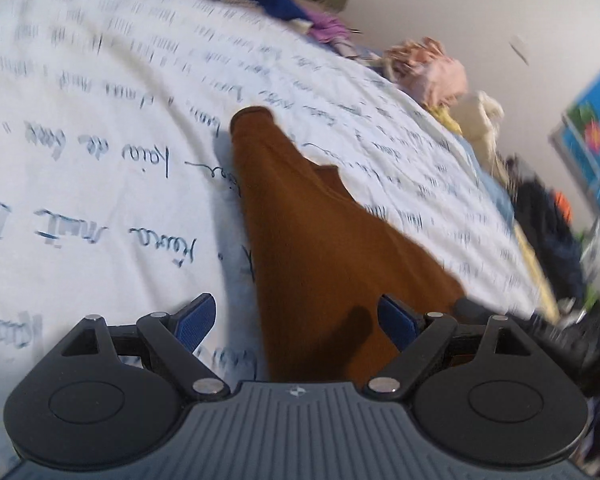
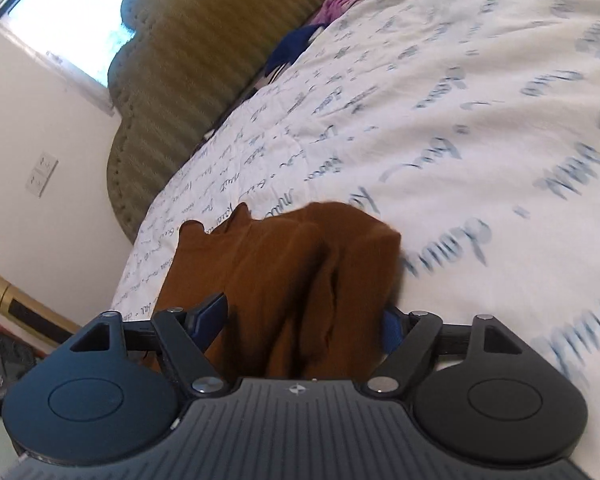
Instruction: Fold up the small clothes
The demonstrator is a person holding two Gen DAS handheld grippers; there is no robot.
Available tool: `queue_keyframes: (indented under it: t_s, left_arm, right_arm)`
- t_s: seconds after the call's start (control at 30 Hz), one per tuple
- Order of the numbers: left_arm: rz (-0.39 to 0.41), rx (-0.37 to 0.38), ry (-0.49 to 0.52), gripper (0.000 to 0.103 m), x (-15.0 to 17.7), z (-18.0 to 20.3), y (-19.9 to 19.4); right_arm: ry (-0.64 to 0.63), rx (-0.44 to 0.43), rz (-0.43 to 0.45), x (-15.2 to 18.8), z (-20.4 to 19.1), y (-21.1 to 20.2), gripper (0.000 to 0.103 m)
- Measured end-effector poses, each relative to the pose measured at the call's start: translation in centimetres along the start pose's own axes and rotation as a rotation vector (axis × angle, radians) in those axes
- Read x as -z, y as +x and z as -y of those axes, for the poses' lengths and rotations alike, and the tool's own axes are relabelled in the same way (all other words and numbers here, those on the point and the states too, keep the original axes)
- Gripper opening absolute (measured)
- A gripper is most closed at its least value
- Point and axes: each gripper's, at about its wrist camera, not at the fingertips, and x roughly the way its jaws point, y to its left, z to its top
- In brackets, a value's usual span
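White script-printed bedspread carries a brown garment; left tool and right tool both spread wide.

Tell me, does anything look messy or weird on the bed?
Yes. The brown garment is bunched into lumpy folds between the open right tool, not flat. Loose clothes are also heaped along the far edge of the white bedspread.
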Motion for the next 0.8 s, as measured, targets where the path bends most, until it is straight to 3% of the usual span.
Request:
queue_keyframes:
  t_s: [0.13, 0.2, 0.27, 0.3, 0.33, 0.43, 0.47, 0.53, 0.63, 0.8]
  left_arm:
    - [-0.021, 0.095, -0.161, 0.089, -2.4, -2.2, 2.5]
    - [-0.019, 0.132, -0.189, 0.089, -3.6, -2.8, 3.6]
    - [-0.015, 0.153, -0.198, 0.088, -4.6, -2.8, 4.6]
    - [-0.012, 0.155, -0.202, 0.088, -5.1, -2.9, 5.2]
    - [-0.004, 0.152, -0.203, 0.084, -5.5, -2.9, 5.6]
    - [0.023, 0.111, -0.192, 0.05, -6.6, -2.6, 6.6]
    - [0.023, 0.103, -0.183, 0.031, -6.9, -2.6, 7.0]
    - [0.009, 0.064, -0.132, 0.01, -7.1, -2.1, 7.6]
    - [0.068, 0.004, 0.011, 0.007, -6.4, 0.2, 6.7]
    - [0.197, -0.023, 0.199, 0.007, -6.6, 4.2, 4.3]
  right_arm:
    - [-0.036, -0.035, -0.047, -1.5, -0.3, 3.0, 0.067]
    - [-0.066, -0.037, -0.064, -2.2, -0.6, 4.1, 0.059]
    - [-0.089, -0.036, -0.084, -2.6, -0.7, 5.0, 0.039]
    - [-0.086, -0.037, -0.09, -2.9, -0.5, 5.3, 0.035]
    - [-0.078, -0.046, -0.093, -3.1, -0.3, 5.4, 0.03]
    - [-0.071, -0.066, -0.084, -3.3, 0.2, 5.4, 0.026]
    - [-0.082, -0.065, -0.073, -3.1, 0.1, 5.3, 0.025]
    - [-0.125, -0.054, -0.051, -2.9, -0.4, 5.0, 0.024]
    - [-0.213, -0.023, -0.011, -2.5, -1.7, 4.2, 0.022]
    - [-0.321, -0.013, 0.068, -3.0, -4.0, 2.2, 0.021]
